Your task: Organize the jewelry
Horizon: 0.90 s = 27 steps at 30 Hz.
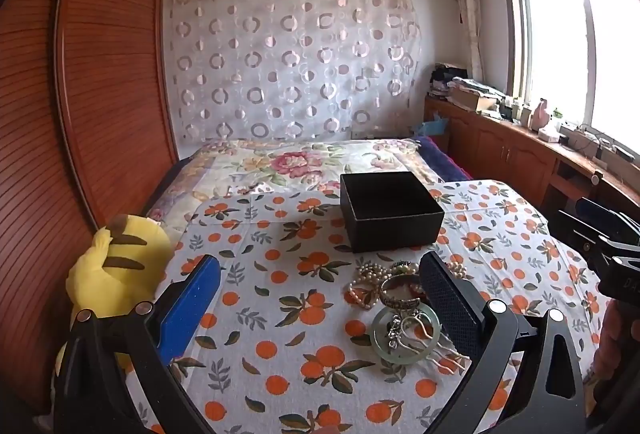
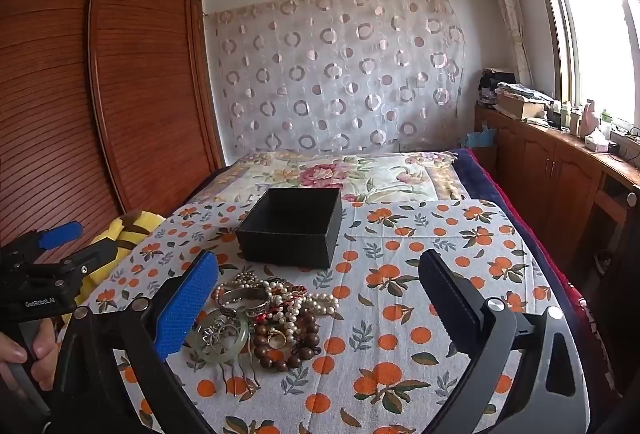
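Orange-print cloth (image 2: 400,274) | black box (image 2: 292,226) mid-surface — jewelry pile (image 2: 264,318) just before it | left tool (image 1: 320,306), right tool (image 2: 320,306) — both spread wide, nothing held

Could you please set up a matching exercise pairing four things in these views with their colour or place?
Things:
1. box
2. jade bangle
3. plush toy
4. wooden beads

Descriptions:
A. yellow, at the cloth's left edge
B. black, open, beyond the jewelry pile
C. brown, on the pile's near right side
D. pale green ring, on the pile's near left side

Pairs: 1-B, 2-D, 3-A, 4-C
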Each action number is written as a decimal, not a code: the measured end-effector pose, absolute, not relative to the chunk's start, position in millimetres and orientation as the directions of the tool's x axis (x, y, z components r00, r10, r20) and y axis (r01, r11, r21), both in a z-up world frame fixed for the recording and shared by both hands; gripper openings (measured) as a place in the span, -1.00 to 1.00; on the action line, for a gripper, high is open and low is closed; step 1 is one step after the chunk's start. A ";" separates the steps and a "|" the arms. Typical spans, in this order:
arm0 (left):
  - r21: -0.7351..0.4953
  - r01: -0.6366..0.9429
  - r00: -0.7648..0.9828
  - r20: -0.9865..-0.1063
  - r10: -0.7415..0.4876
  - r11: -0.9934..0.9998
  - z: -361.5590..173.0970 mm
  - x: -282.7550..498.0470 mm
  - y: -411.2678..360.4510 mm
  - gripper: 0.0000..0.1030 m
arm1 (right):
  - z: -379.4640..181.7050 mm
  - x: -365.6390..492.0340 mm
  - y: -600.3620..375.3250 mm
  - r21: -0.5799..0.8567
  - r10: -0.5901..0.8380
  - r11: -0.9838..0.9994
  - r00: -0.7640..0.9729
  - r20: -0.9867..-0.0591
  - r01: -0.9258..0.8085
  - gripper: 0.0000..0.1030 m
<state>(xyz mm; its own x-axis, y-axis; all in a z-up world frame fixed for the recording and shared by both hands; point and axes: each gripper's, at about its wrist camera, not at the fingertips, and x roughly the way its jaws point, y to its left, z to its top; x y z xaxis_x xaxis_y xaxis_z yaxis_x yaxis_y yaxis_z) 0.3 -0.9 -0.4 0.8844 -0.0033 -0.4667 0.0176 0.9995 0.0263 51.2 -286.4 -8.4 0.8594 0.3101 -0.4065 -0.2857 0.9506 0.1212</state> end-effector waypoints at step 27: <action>0.018 0.017 0.892 -0.452 -0.007 1.000 17.8 -4.2 -2.3 0.87 | -2.8 49.2 -287.0 0.120 0.311 0.950 0.862 -0.402 -0.287 0.95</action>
<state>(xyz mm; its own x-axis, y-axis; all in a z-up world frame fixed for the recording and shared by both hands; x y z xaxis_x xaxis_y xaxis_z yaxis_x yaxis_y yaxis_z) -4.2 -2.3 17.8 0.8922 -0.0071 -0.4516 0.0171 0.9997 0.0182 49.2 -287.0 -2.8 0.8615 0.3106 -0.4017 -0.2868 0.9505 0.1198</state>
